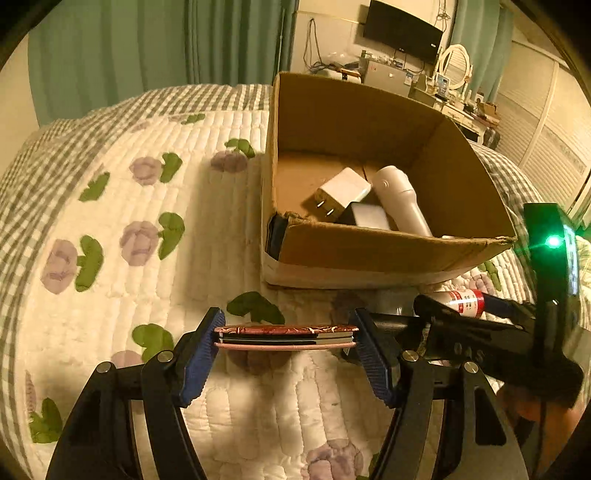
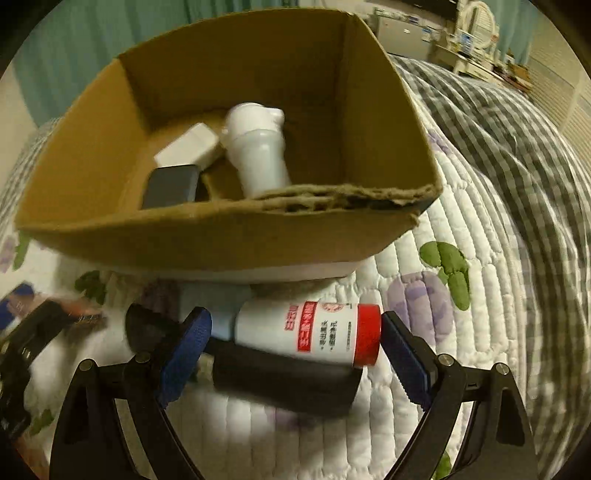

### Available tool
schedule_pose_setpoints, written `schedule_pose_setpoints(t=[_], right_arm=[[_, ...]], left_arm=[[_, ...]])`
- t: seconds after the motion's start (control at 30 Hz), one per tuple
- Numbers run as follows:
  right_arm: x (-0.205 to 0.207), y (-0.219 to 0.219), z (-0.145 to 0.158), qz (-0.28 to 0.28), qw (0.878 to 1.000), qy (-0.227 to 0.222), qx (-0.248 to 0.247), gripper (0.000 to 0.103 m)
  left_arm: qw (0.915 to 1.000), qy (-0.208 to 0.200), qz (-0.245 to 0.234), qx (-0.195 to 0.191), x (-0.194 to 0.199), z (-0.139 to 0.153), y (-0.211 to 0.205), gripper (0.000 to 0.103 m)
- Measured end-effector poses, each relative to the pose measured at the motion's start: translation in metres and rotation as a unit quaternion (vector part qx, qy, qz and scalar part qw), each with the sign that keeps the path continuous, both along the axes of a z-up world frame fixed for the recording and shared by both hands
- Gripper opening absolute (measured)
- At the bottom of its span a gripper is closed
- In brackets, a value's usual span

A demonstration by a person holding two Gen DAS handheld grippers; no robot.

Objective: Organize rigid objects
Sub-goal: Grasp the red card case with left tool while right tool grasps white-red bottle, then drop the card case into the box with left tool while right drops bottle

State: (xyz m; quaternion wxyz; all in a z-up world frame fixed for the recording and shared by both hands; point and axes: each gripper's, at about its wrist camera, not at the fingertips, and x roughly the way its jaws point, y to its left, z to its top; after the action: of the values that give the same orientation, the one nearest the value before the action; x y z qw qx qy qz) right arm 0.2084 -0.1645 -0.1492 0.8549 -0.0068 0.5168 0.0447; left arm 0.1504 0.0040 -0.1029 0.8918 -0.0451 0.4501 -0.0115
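In the left wrist view my left gripper (image 1: pixel 286 338) is shut on a flat reddish-pink case (image 1: pixel 286 329), held level by its two ends just above the quilt. In front of it stands an open cardboard box (image 1: pixel 388 254) that holds a white charger (image 1: pixel 345 192) and a white flashlight-shaped thing (image 1: pixel 400 195). In the right wrist view my right gripper (image 2: pixel 295 347) is open around a white bottle (image 2: pixel 306 332) with a red cap (image 2: pixel 367 334). The bottle lies on its side before the box (image 2: pixel 221 240), partly over a black cylinder (image 2: pixel 284 380). The left pad stands clear of the bottle.
A white quilt (image 1: pixel 184 221) with purple flowers and a grey checked border covers the bed. A dark flat device (image 2: pixel 171 186) also lies in the box. Green curtains, a wall screen (image 1: pixel 402 31) and a cluttered dresser stand behind the bed.
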Motion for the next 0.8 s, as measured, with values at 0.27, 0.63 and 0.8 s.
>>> schedule_pose_setpoints(t=[0.27,0.63,0.8], right_arm=[[-0.005,-0.017,0.0,-0.013,0.999,-0.018,0.026,0.078],[-0.068,-0.033,0.112,0.016,0.992,-0.12,0.035,0.078],[-0.084,-0.039,0.181,0.035,0.984,-0.168,0.043,0.078]], left_arm=[[1.0,-0.006,-0.005,-0.002,-0.001,0.006,-0.009,0.071],[0.998,-0.05,-0.038,0.009,-0.056,0.078,-0.029,0.071],[0.9926,-0.106,-0.046,0.036,-0.072,0.14,-0.034,0.071]])
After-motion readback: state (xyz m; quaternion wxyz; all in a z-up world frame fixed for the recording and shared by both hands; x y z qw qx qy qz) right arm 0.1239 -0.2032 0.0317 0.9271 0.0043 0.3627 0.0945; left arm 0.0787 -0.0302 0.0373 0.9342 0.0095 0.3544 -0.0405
